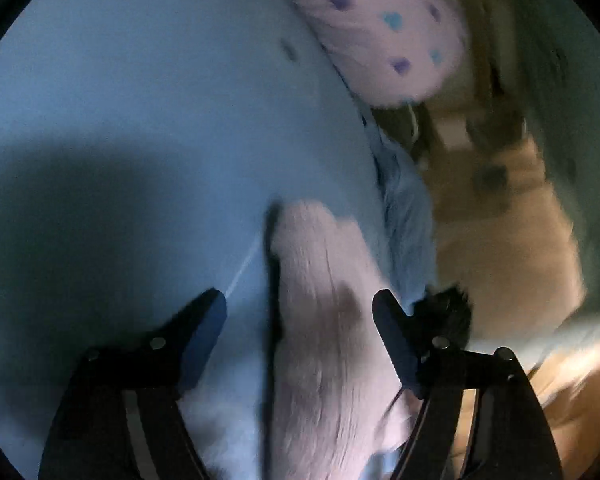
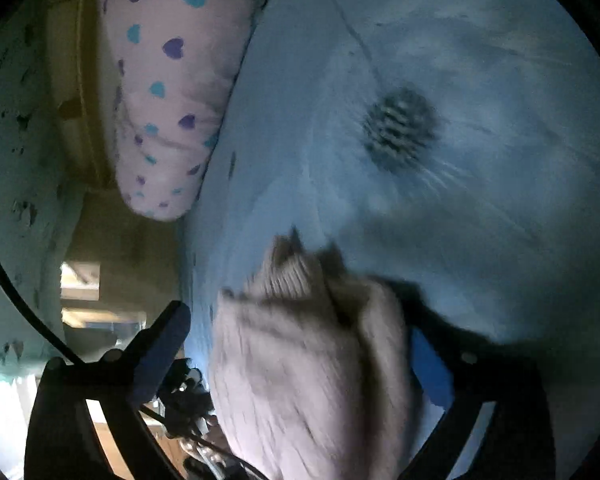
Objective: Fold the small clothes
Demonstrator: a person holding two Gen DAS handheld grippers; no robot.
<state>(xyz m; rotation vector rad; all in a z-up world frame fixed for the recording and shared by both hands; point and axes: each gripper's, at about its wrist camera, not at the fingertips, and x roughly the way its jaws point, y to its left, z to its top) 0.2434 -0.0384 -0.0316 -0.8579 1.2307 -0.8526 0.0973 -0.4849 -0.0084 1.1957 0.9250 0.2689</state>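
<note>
A small pale pink knitted garment (image 1: 324, 320) lies on the light blue bed sheet (image 1: 140, 80) near the bed's edge. In the left wrist view it sits between the fingers of my left gripper (image 1: 300, 316), whose jaws are wide apart. In the right wrist view the same pink garment (image 2: 312, 352), with a ribbed cuff, lies bunched between the fingers of my right gripper (image 2: 300, 332), also wide apart. Both views are blurred by motion. A small striped dark item (image 2: 400, 128) lies further out on the sheet.
A pink pillow with blue and purple hearts (image 2: 164, 92) lies at the bed's head; it also shows in the left wrist view (image 1: 380, 28). Beside the bed's edge are a wooden floor (image 1: 500, 240) and a green wall (image 2: 12, 120). A black cable (image 2: 20, 300) hangs by my right gripper.
</note>
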